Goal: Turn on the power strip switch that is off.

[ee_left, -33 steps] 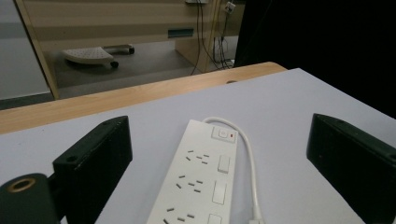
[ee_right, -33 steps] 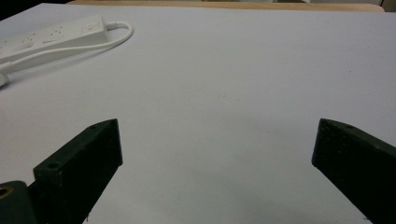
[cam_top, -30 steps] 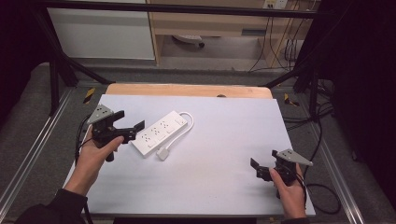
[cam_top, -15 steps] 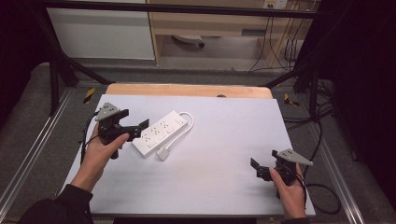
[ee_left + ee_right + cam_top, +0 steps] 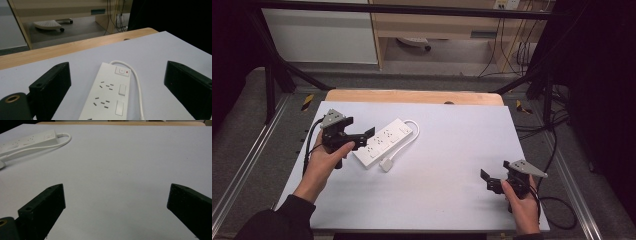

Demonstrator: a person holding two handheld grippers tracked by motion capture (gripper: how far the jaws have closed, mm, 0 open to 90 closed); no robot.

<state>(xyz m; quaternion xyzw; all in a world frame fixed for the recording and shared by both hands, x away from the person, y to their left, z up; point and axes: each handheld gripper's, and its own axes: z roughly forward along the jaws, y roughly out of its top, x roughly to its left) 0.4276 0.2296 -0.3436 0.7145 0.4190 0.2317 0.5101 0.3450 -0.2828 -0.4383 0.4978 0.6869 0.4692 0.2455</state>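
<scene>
White plastic multi-socket power strip (image 5: 384, 141) flat on white worktop (image 5: 452, 165). Left tool (image 5: 364, 136) released, jaws straddling strip's near end, not touching. Right tool (image 5: 488, 181) released, well apart from strip.

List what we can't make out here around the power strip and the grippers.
- Power strip, left gripper view: near end cut off by the bottom edge; plug out of frame.
- Strip, right gripper view: far end cut off by the left edge.
- Left gripper, high view: whether its jaws touch the strip; too small to tell.
- Switch markings, left gripper view: too small to read.
- Right gripper, high view: partly covered by the hand.
</scene>
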